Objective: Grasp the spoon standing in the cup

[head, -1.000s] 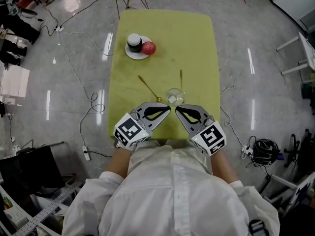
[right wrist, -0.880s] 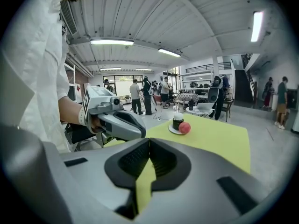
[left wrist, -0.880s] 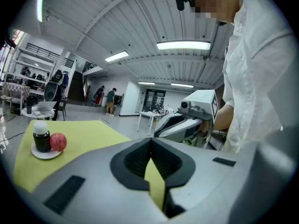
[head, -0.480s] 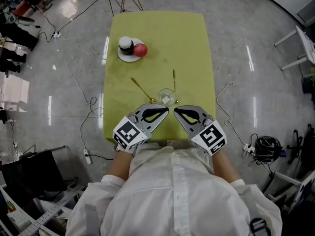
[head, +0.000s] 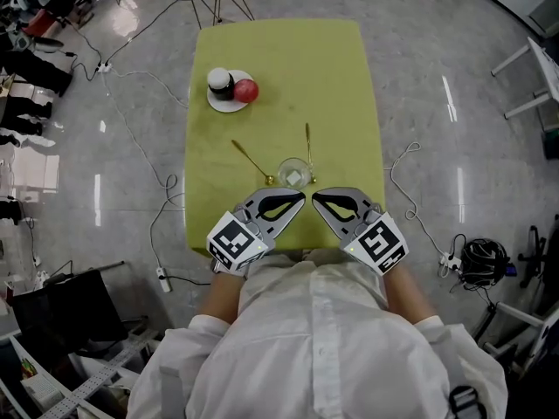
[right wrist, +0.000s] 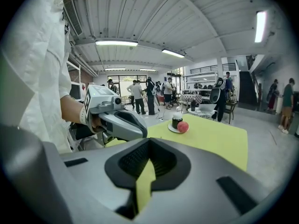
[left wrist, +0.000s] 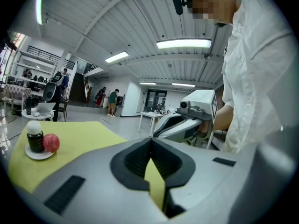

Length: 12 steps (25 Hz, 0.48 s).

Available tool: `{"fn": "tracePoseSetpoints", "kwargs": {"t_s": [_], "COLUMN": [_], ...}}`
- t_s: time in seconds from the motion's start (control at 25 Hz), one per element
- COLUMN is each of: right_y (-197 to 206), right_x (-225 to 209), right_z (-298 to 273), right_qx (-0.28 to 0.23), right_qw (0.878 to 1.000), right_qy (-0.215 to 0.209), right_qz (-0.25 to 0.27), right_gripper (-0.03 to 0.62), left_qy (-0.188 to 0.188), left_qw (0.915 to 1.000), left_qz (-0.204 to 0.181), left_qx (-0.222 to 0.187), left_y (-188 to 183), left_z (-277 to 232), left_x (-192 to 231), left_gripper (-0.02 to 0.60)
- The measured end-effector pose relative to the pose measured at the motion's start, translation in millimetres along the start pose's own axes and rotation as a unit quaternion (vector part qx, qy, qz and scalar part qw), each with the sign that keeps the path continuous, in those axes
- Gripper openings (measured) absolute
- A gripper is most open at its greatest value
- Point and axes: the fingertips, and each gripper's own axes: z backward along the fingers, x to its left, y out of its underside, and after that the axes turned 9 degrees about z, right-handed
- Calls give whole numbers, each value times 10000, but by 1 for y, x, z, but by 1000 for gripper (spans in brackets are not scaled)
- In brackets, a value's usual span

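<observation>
A clear glass cup [head: 295, 173] stands on the yellow-green table [head: 341, 77] near its front edge. A thin gold spoon [head: 308, 147] runs from the cup's right rim toward the far side; whether its bowl sits inside the cup I cannot tell. A second gold spoon [head: 249, 161] lies flat to the cup's left. My left gripper [head: 301, 197] [left wrist: 150, 143] and right gripper [head: 315, 197] [right wrist: 149, 143] hover just in front of the cup, tips almost touching each other. Both are shut with nothing between the jaws. Neither gripper view shows the cup.
A white plate [head: 218, 102] [left wrist: 32, 155] at the far left carries a dark jar [head: 219, 81] [right wrist: 177, 121] and a red apple [head: 245, 91] [left wrist: 51, 143] [right wrist: 183, 127]. Cables trail over the floor on both sides of the table. People and tables stand in the room's background.
The head view has shifted slightly. Both grippers stay at the table's front edge, shut and close together.
</observation>
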Motion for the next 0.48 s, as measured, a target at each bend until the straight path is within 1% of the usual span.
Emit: {"fn": "tracePoseSetpoints", "kwargs": {"t_s": [0.48], "right_y": [-3], "right_x": [0], "right_z": [-8], "right_qx": [-51], "right_qw": [10000], "right_qy": [9], "right_qz": [-64], "right_gripper": [3], "left_qy": [75], "left_qw": [9999], "left_qz": [-14], "left_qx": [141], "left_y": [1], "left_z": [3], "left_x": [2], "left_gripper": [5]}}
